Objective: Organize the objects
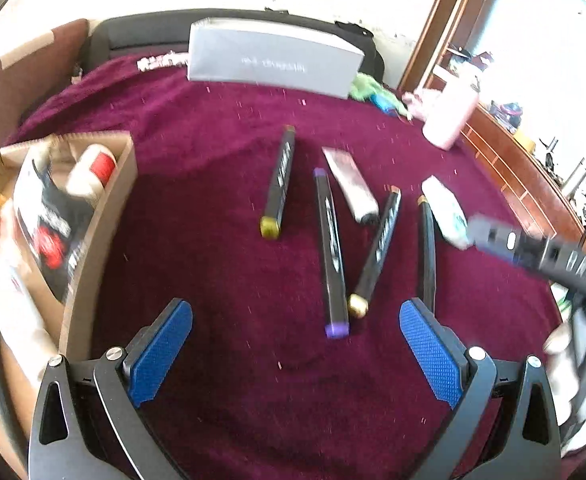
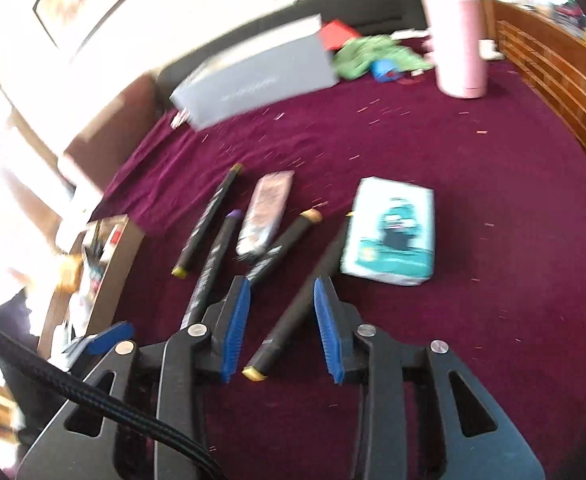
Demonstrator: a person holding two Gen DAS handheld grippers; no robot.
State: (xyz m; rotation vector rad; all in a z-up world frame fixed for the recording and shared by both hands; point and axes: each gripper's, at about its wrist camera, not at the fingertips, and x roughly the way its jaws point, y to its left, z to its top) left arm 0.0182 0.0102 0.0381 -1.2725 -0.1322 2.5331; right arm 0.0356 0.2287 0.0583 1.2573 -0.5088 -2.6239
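**Q:** Right wrist view has your right gripper (image 2: 283,326) sitting over a black marker (image 2: 299,300) on the maroon cloth (image 2: 473,184). What's worth knowing before you sort this lot into the cardboard box (image 1: 105,216) on the left?

**A:** Biggest first. The grey box (image 1: 273,60) at the back is stiff card, probably light, but too wide for your jaws, so I'd leave it. It has pale print on the side, too blurred to read. The pink tumbler (image 2: 459,44) looks hard and slick, likely the heaviest thing here; it's standing upright near the wooden ledge.

The tissue pack (image 2: 391,232) is soft and squashy, so take it across its narrow edge. It has a teal cartoon on it, no words I can make out. The foil sachet (image 2: 265,212) between the markers looks crinkly and slippery; pinch it mid-body.

The markers are your easy ones: rigid, light, squarish barrels. Grab at the middle so they don't seesaw. White lettering runs along them, unreadable. The purple-capped marker (image 1: 331,252) lies just ahead of your left gripper (image 1: 295,354).

**Q:** And the jaws?

**A:** Left ones are spread wide with nothing between them. Right ones are partly closed around that marker, but the pads don't look like they're pressing it, so you're not gripping yet.
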